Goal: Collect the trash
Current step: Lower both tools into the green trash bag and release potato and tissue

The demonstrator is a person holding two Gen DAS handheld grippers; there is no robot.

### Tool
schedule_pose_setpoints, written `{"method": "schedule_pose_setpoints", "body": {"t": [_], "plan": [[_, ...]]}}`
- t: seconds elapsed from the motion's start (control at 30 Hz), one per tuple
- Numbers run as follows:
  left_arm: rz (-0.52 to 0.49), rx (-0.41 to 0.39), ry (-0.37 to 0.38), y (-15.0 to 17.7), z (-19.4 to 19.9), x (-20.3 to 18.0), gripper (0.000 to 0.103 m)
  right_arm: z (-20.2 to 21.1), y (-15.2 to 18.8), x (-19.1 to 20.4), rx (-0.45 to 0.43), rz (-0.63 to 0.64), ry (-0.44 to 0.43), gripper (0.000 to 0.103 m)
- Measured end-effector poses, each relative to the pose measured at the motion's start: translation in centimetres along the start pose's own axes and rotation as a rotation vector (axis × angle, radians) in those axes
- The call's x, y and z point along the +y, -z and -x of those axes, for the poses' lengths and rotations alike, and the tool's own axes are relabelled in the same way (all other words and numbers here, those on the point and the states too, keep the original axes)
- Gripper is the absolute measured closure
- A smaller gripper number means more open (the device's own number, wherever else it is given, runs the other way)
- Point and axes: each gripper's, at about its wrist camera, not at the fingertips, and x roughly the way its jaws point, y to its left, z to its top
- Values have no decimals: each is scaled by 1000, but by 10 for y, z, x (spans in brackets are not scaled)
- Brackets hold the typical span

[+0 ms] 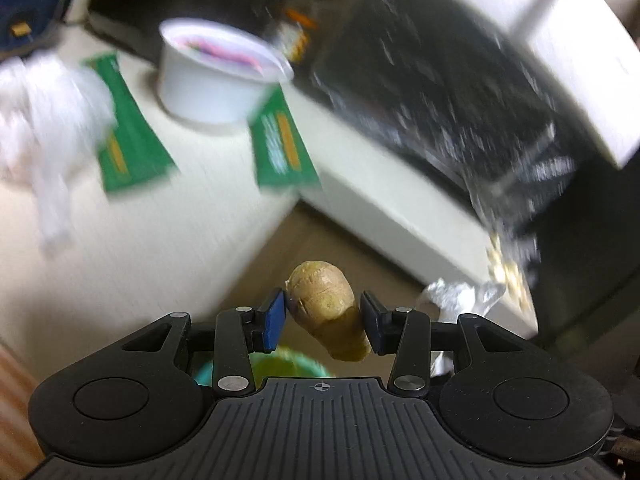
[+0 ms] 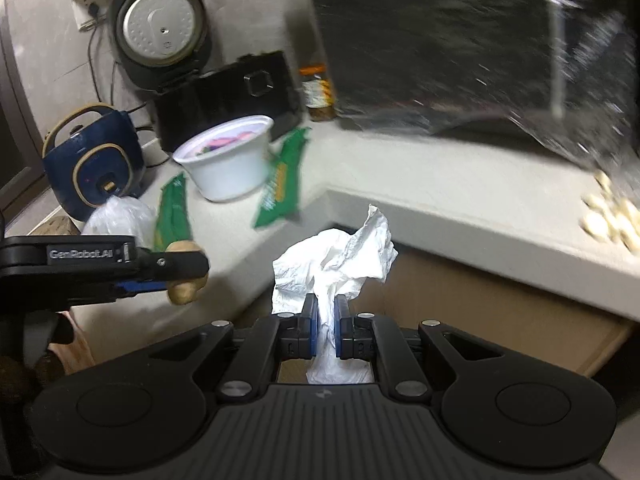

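My left gripper (image 1: 323, 305) is shut on a brownish ginger-like lump (image 1: 320, 300), which hangs tilted between the blue pads off the corner of the pale countertop (image 1: 140, 248). In the right wrist view the same left gripper (image 2: 188, 276) comes in from the left with the lump (image 2: 184, 294) in it. My right gripper (image 2: 326, 308) is shut on a crumpled white tissue (image 2: 340, 252), held in front of the counter's inner corner. In the left wrist view the tissue (image 1: 460, 294) shows at the right.
On the counter stand a white bowl (image 2: 228, 164), two green wrappers (image 2: 280, 184) (image 2: 174, 216), a white plastic bag (image 2: 120, 216), a glossy black bag (image 2: 460, 48), pale cloves (image 2: 612, 216), a jar (image 2: 318, 92) and cookers (image 2: 92, 160). A brown cardboard surface (image 2: 500, 304) lies below the edge. Something round and green (image 1: 296, 362) shows under the left gripper.
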Motion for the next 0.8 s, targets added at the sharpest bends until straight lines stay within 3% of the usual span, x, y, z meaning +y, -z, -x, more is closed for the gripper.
{"method": "schedule_pose_setpoints", "body": {"t": [0.1, 0.23, 0.33, 0.43, 0.5, 0.67, 0.8], "plan": [[48, 101, -6, 31, -23, -10, 57, 18, 28, -34, 3, -28, 7, 95], [93, 249, -12, 81, -51, -15, 57, 31, 67, -88, 86, -79, 57, 95], [123, 297, -56, 111, -70, -11, 57, 34, 92, -117, 129, -135, 76, 95], [163, 316, -98, 133, -87, -1, 57, 21, 123, -145, 214, -262, 22, 95], [149, 325, -122, 144, -97, 2, 57, 4, 150, -152, 290, -324, -30, 95], [131, 342, -122, 163, -138, 15, 57, -31, 207, -136, 442, -310, -65, 95], [154, 431, -160, 179, -204, 33, 57, -38, 229, -140, 481, -283, -15, 95]]}}
